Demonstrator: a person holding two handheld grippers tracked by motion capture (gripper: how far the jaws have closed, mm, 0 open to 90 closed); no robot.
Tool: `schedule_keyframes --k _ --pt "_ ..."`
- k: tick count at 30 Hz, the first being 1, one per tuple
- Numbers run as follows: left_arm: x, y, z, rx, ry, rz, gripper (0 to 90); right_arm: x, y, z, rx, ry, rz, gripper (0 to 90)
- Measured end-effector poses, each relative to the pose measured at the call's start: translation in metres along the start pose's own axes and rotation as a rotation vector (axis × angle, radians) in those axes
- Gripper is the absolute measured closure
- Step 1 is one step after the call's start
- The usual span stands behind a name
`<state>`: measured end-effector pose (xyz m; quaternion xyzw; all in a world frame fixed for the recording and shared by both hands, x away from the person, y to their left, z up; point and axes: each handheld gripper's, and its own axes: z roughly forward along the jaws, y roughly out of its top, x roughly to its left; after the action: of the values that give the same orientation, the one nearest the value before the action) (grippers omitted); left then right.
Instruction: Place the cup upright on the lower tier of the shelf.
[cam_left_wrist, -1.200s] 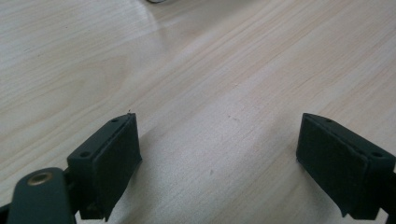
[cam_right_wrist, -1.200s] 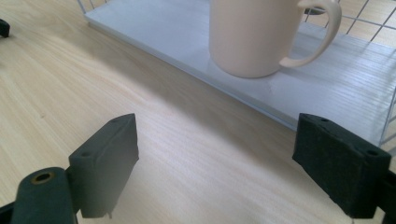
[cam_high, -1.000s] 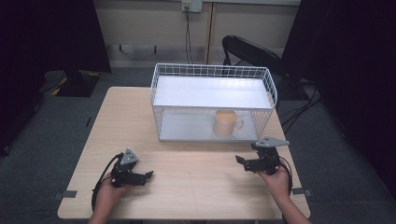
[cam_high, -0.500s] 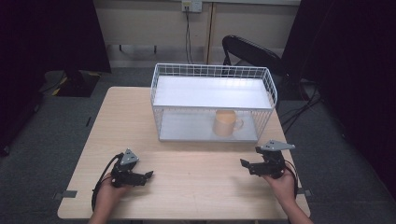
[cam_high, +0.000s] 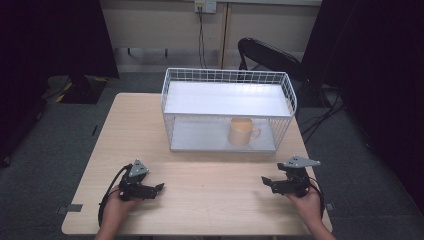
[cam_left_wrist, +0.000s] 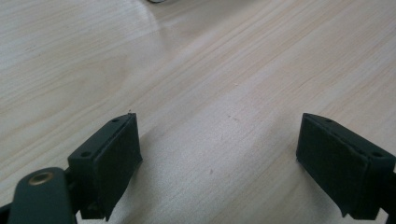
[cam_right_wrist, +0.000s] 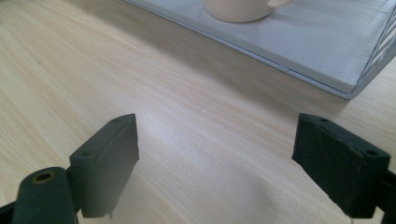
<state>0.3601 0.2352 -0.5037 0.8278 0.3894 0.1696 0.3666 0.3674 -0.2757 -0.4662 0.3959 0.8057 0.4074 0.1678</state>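
Pale wooden table (cam_high: 210, 200), dark room beyond, chair behind. White wire rack (cam_high: 227, 107) at the far middle; tan mug (cam_high: 242, 131) upright on its lower shelf, right of centre, handle to the right. Left gripper (cam_high: 159, 187) low at the near left, jaws spread wide, nothing between. Right gripper (cam_high: 265, 181) at the near right, jaws likewise apart and empty, aimed toward the mug (cam_right_wrist: 240, 9). Probably approach stage. Next likely: right gripper forward under the upper shelf, then closing on the mug.
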Motion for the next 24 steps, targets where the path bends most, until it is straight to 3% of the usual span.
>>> schedule_keyframes --k 24 --pt "-0.001 0.000 0.000 0.000 0.002 -0.004 13.4 -0.004 -0.026 0.001 0.050 -0.007 -0.027 13.7"
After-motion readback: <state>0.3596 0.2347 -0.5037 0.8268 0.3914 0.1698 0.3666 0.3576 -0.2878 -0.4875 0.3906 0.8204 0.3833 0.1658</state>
